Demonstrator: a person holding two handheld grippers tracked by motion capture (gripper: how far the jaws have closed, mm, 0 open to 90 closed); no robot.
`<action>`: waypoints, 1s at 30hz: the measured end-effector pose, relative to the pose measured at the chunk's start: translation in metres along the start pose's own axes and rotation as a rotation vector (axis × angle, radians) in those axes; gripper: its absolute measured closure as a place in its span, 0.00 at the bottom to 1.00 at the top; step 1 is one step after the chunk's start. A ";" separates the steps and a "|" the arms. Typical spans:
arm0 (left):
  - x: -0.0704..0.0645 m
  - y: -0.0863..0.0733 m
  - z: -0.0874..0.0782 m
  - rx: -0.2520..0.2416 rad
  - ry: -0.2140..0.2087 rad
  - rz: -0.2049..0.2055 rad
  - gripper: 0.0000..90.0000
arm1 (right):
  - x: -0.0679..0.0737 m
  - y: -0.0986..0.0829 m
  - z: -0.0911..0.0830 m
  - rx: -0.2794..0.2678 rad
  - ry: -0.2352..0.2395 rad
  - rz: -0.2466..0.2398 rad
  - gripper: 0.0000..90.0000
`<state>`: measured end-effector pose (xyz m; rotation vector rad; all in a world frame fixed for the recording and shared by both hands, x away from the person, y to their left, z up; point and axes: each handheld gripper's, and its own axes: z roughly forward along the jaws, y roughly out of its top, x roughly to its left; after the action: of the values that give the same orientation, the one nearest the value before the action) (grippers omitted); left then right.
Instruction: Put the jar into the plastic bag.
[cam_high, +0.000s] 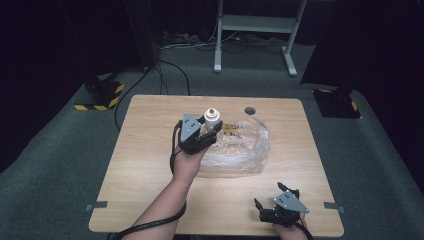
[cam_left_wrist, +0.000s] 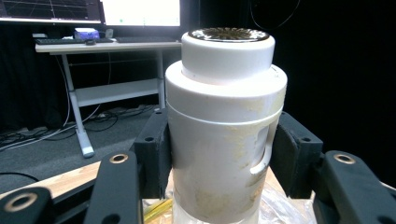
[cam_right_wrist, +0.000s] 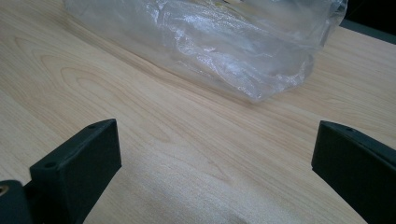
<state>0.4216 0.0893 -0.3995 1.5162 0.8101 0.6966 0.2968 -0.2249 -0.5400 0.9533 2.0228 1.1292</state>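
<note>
A white cylindrical container (cam_left_wrist: 224, 126) with a stepped lid and yellowish smears stands upright between the jaws of my left gripper (cam_high: 207, 132), which is shut on its sides. From above, the container (cam_high: 212, 117) sits at the left edge of a crumpled clear plastic bag (cam_high: 240, 147) in the middle of the wooden table (cam_high: 145, 165). My right gripper (cam_high: 275, 197) rests near the table's front right edge, jaws wide open with bare wood between them. The bag (cam_right_wrist: 224, 42) lies ahead of those jaws, apart from them.
A round cable hole (cam_high: 250, 110) sits near the table's far edge. Beyond the table stand a white desk frame (cam_high: 255, 30) and floor cables. Black-and-yellow striped bases (cam_high: 102, 95) flank the table on the grey carpet.
</note>
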 end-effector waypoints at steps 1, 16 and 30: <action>0.000 0.000 0.001 0.001 0.001 0.000 0.51 | 0.000 0.000 0.000 -0.001 0.000 0.001 0.01; -0.003 -0.013 0.029 0.034 0.034 -0.006 0.51 | -0.001 0.000 -0.001 -0.007 0.007 0.010 0.01; -0.001 -0.033 0.050 0.082 0.055 -0.025 0.51 | -0.001 -0.001 -0.001 -0.013 0.009 0.015 0.01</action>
<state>0.4579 0.0608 -0.4371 1.5638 0.9067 0.6965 0.2963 -0.2267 -0.5398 0.9597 2.0166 1.1553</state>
